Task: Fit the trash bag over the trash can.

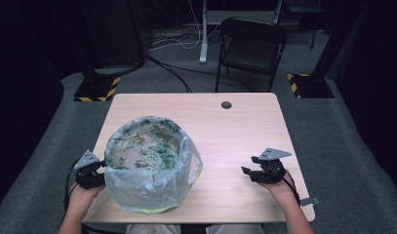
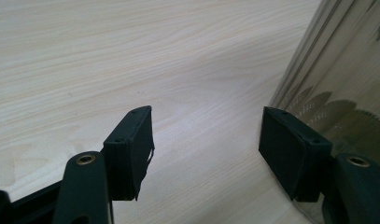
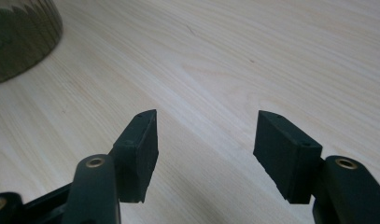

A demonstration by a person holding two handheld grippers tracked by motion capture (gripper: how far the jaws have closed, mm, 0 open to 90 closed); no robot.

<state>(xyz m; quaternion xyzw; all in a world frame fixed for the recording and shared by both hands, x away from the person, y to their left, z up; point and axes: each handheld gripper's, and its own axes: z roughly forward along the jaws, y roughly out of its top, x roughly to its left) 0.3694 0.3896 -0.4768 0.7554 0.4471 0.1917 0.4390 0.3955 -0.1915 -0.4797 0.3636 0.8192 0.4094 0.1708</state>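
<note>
A big bowl (image 1: 146,151) wrapped in a clear plastic bag (image 1: 137,192) sits on the worktop (image 1: 235,131). The left tongs (image 1: 101,170) are right beside the bowl, wide apart and holding nothing. The right tongs (image 1: 248,165) are far from the bowl, also apart and empty.

No legible text, label, brand, number or sign on any surface.

Left gripper (image 1: 101,170): your fingers (image 2: 131,149) stand apart, nothing between them.
Right gripper (image 1: 249,167): your fingers (image 3: 138,149) gape too, wrist low.
</note>
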